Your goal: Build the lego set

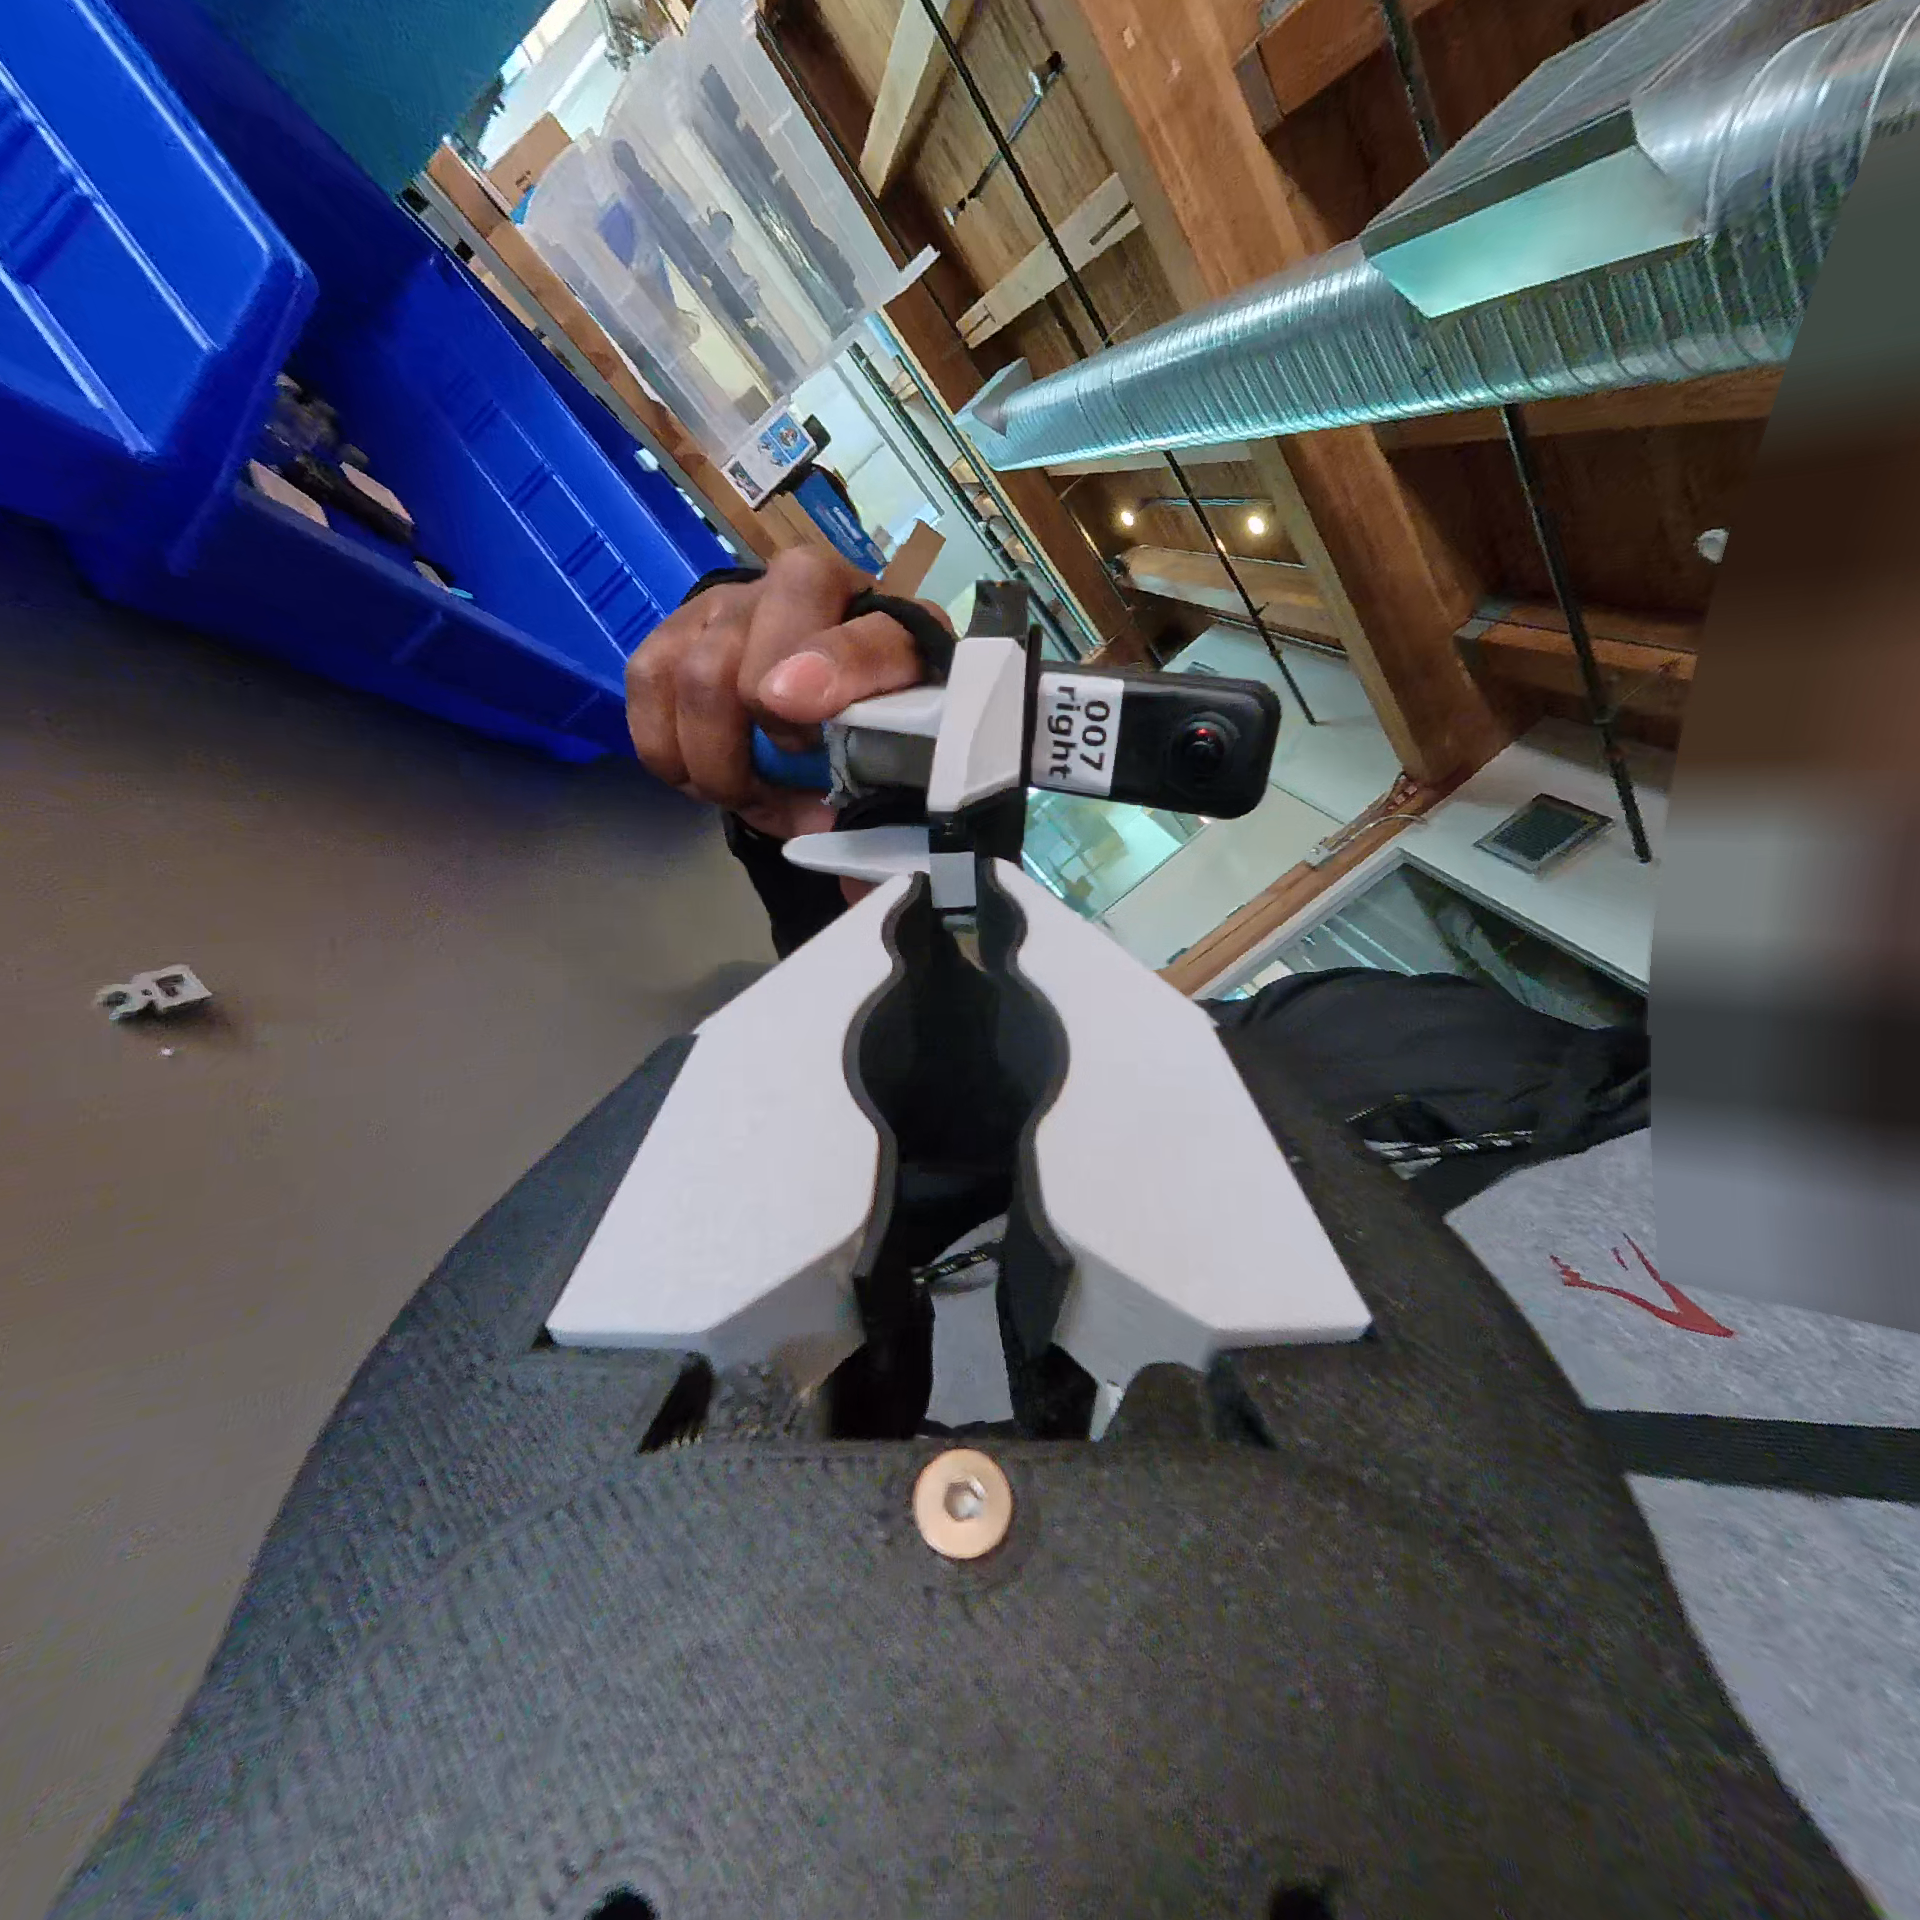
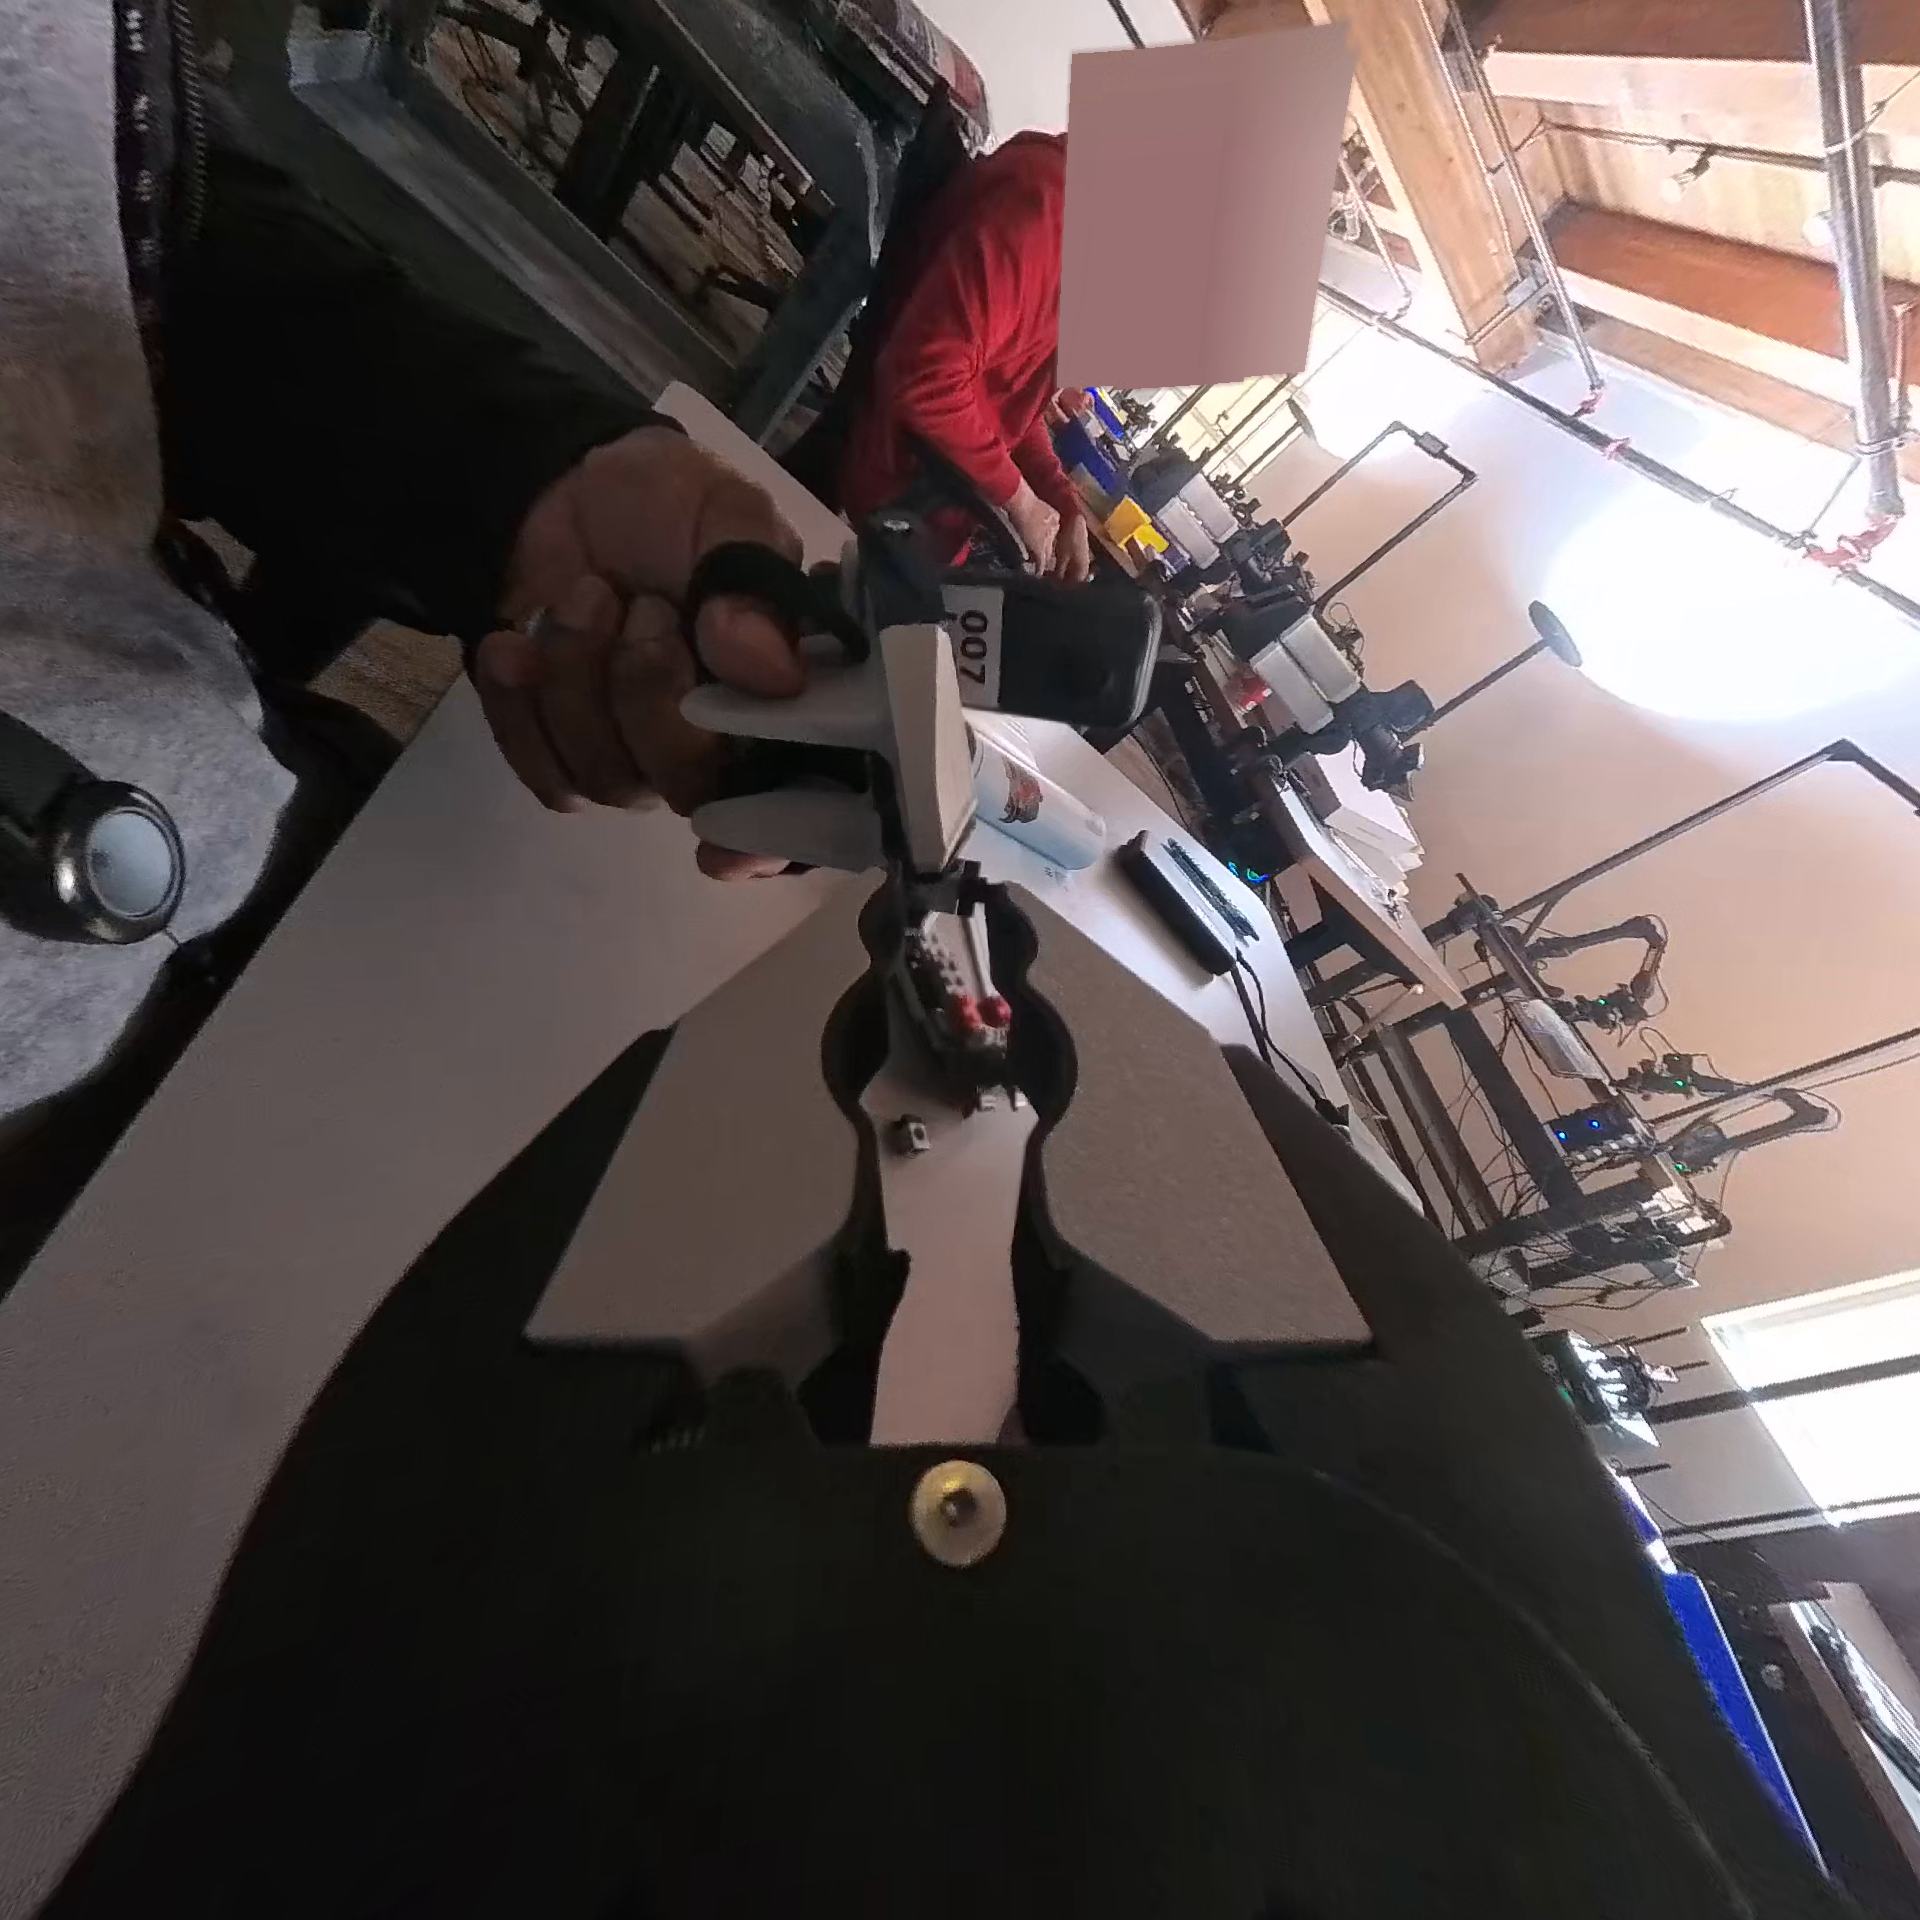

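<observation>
Up close, left wrist view: the left tongs (image 1: 951,904) and the right tongs (image 1: 961,847) meet tip to tip in mid-air, above the brown tabletop (image 1: 312,1039). Left tongs are narrowed to a slim gap at the tips and pinch a small grey lego piece (image 1: 954,883), which stands just ahead of the tips with its long axis running along the fingers. Right tongs come in from straight ahead, held by a hand (image 1: 727,696). One loose grey lego part (image 1: 156,992) lies on the tabletop, well off to the left of the tongs. Blue bin (image 1: 260,343) with more parts sits farther ahead-left.

Right wrist view: right tongs (image 2: 951,977) are pressed onto a small lego assembly (image 2: 951,987), dark with grey studs and two red round bits. It sits between the tips, long axis along the fingers, pointing toward the left tongs (image 2: 935,883) straight ahead, which nearly touch its far end. A tiny grey piece (image 2: 912,1132) lies on the tabletop (image 2: 312,1039), seen between the fingers below the assembly.

Judgement: the coming move is a push along this shared axis, piece onto assembly; both tongs are equally near the joint.
</observation>
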`<state>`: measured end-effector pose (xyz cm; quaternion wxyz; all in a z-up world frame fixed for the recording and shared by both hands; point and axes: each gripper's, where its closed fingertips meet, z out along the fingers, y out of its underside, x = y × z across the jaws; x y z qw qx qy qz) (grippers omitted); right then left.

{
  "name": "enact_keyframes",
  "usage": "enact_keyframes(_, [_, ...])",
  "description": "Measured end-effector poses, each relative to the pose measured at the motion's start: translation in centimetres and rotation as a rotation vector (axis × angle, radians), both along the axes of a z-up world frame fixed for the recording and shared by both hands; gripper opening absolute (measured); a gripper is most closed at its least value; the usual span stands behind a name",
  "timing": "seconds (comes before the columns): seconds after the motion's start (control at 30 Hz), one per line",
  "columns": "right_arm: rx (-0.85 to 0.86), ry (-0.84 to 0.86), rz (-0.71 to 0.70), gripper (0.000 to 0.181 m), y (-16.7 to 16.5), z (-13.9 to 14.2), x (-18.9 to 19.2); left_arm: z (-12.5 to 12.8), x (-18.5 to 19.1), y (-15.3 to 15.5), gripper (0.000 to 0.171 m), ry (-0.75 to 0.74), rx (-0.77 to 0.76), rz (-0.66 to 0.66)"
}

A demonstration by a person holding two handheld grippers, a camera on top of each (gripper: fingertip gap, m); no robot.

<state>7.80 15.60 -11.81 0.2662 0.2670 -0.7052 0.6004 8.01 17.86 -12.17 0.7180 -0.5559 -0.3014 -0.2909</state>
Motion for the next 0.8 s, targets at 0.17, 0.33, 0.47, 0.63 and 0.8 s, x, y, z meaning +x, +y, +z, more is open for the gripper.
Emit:
enact_keyframes(0.17, [0.001, -0.100, -0.038, 0.027, 0.4, -0.8, -1.0, -0.2, -1.1, -0.6, 0.008, 0.057, -0.035, 0.092])
enact_keyframes(0.33, [0.167, -0.332, -0.151, 0.027, 1.4, -5.2, -3.9, -1.2, -2.7, -2.3, 0.008, 0.136, -0.138, 0.225])
enact_keyframes(0.47, [0.371, -0.429, -0.327, 0.024, 2.2, -9.8, -6.9, -2.2, -3.3, -2.8, 0.008, 0.188, -0.216, 0.272])
enact_keyframes(0.63, [0.480, -0.523, -0.382, 0.024, 2.0, -12.2, -7.8, -2.8, -3.6, -2.9, 0.008, 0.253, -0.267, 0.309])
enact_keyframes(0.8, [0.532, -0.537, -0.409, 0.018, 1.9, -13.4, -8.2, -3.1, -3.7, -2.9, 0.008, 0.261, -0.276, 0.315])
